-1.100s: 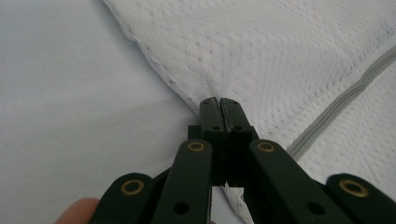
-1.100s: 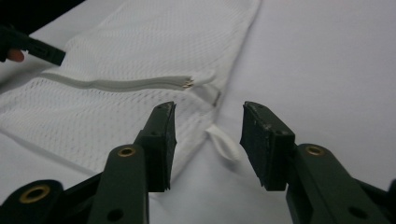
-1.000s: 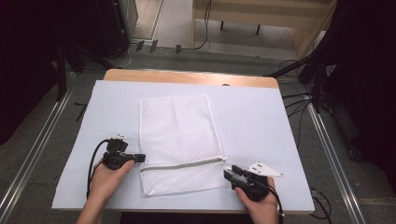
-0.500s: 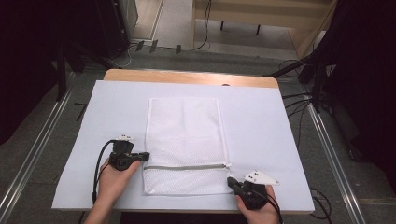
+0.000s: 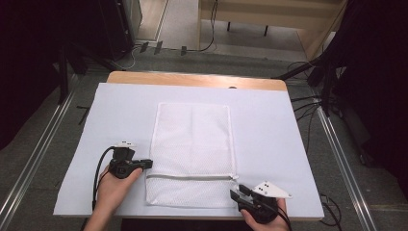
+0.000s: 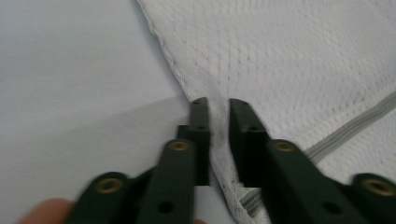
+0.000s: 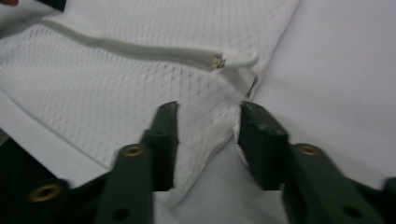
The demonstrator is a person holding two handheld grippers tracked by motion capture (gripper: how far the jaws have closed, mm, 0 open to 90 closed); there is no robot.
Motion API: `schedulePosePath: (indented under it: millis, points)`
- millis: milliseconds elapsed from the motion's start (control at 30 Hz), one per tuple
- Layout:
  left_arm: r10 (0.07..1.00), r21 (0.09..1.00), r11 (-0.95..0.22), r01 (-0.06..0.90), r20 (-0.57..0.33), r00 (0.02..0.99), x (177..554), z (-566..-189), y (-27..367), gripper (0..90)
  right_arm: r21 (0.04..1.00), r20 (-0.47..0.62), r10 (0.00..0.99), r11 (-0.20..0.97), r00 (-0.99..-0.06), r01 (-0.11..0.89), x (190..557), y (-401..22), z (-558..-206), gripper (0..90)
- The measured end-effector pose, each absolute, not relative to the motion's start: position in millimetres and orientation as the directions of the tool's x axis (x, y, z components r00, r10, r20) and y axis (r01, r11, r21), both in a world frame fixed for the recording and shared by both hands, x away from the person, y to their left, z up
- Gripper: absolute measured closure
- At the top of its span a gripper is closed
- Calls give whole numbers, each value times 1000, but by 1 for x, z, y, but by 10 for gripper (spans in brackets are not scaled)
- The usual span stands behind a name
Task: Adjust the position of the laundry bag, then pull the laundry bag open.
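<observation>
Left gripper (image 5: 144,164) sits at the left edge of the white mesh laundry bag (image 5: 192,144), right about level with the zipper (image 5: 190,177), and in the left gripper view (image 6: 218,108) its jaws are only a narrow slit apart with the bag's hem running between them; they've just been opening a touch, so the pads look barely off the fabric rather than pinching it. Right gripper (image 5: 234,194) is down at the bag's near right corner, and in the right gripper view (image 7: 208,109) its jaws stand clearly apart with the corner of the mesh lying loose in the gap, not clamped; those have just been opening too. Compared with a second ago, the bag has gone from lying skewed and a bit rumpled to lying flat and square on the pale sheet (image 5: 288,144), long sides pointing away from the person, zipper across the near end with its pull tab (image 7: 243,59) at the right. Right hand (image 5: 262,219) also sits a bit further toward the near edge than before. Count-wise: one bag, one zipper, two grippers, two hands, one wooden table (image 5: 192,79) under the sheet.
</observation>
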State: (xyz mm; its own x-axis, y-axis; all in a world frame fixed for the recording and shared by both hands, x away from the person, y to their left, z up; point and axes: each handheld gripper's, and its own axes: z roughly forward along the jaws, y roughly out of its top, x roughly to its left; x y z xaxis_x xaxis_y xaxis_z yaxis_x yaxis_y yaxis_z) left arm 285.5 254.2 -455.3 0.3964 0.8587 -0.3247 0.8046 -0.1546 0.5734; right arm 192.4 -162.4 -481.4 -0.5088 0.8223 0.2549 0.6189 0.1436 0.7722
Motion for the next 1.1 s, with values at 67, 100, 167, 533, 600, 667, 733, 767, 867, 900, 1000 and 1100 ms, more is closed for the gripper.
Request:
schedulePosePath:
  millis: [67, 100, 167, 533, 600, 667, 733, 767, 867, 900, 1000, 1100]
  points:
    - [877, 592, -133, 795, -303, 373, 285, -453, 255, 599, 786, 248, 830, 130, -500, 604, 195, -166, -477, 453]
    - [882, 600, -127, 790, -296, 367, 285, -453, 256, 558, 791, 239, 833, 130, -498, 597, 197, -167, -476, 440]
    - [887, 615, -116, 780, -289, 360, 284, -451, 257, 507, 788, 230, 836, 140, -498, 600, 199, -169, -475, 482]
    - [841, 691, -50, 721, -361, 404, 272, -435, 237, 457, 777, 149, 853, 213, -501, 593, 206, -164, -472, 278]
    - [831, 699, -72, 711, -352, 431, 270, -433, 227, 472, 773, 168, 846, 206, -506, 600, 207, -164, -473, 268]
    - [817, 703, -93, 705, -351, 457, 268, -433, 218, 479, 772, 193, 838, 191, -510, 606, 208, -164, -473, 276]
    - [808, 707, -112, 698, -344, 478, 266, -432, 209, 487, 772, 201, 835, 187, -513, 608, 209, -165, -474, 304]
    - [805, 706, -119, 698, -343, 484, 265, -432, 206, 495, 774, 201, 831, 190, -519, 603, 209, -165, -475, 340]
    - [797, 699, -145, 700, -336, 501, 264, -433, 195, 533, 782, 194, 826, 195, -529, 592, 210, -165, -478, 398]
    - [792, 699, -148, 700, -340, 507, 264, -434, 191, 542, 782, 195, 826, 194, -528, 593, 210, -166, -479, 406]
    - [775, 698, -171, 695, -340, 533, 262, -435, 180, 576, 780, 201, 822, 195, -534, 594, 211, -166, -483, 415]
    - [752, 695, -195, 692, -347, 561, 260, -436, 168, 618, 786, 192, 825, 195, -532, 586, 214, -165, -484, 429]
